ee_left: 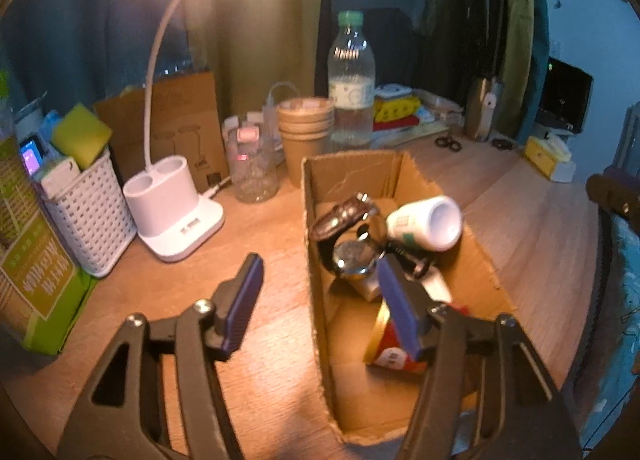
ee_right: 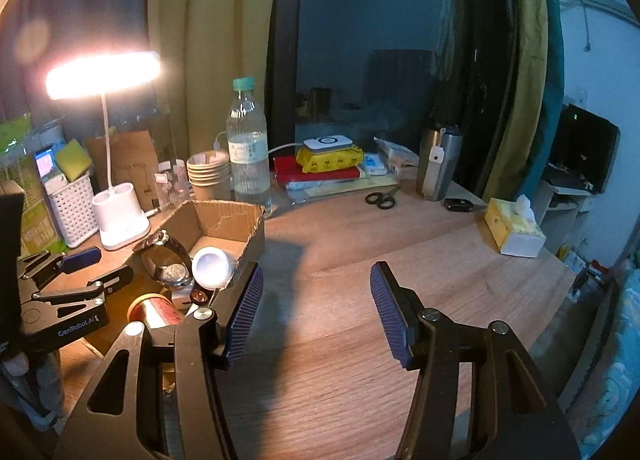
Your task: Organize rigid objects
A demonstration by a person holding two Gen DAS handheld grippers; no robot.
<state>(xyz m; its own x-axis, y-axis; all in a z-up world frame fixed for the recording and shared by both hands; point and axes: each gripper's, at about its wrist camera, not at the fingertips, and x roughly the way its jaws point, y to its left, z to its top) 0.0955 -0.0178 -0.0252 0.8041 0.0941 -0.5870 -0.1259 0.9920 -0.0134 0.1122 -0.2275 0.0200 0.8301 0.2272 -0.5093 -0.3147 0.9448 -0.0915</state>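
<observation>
The left tongs (ee_left: 320, 300) stand wide apart with nothing between the pads. One blue pad (ee_left: 243, 306) hangs over bare tabletop (ee_left: 248, 228), the other over the open cardboard box (ee_left: 314, 244), so the box's left wall runs between them without touching either.

Inside the box lie a wristwatch (ee_left: 354, 256) with a dark strap, a white bottle (ee_left: 426, 226) on its side with its round base toward the right wall, and a red tin with a gold rim (ee_left: 386, 348) nearest the camera. The watch and bottle sit close together toward the far end.

The right tongs (ee_right: 316, 308) are also parted, about halfway, gripping nothing and poised over open wood to the right of the box (ee_right: 252, 236).

Left of the box, a lit white lamp base (ee_left: 174, 220) and a white basket (ee_left: 90, 220) stand near. Behind it crowd paper cups (ee_left: 306, 132) and a water bottle (ee_left: 352, 84). To the right the tabletop is open as far as the scissors (ee_right: 382, 198), a steel flask (ee_right: 438, 164) and a tissue box (ee_right: 514, 230) near the far right edge.
</observation>
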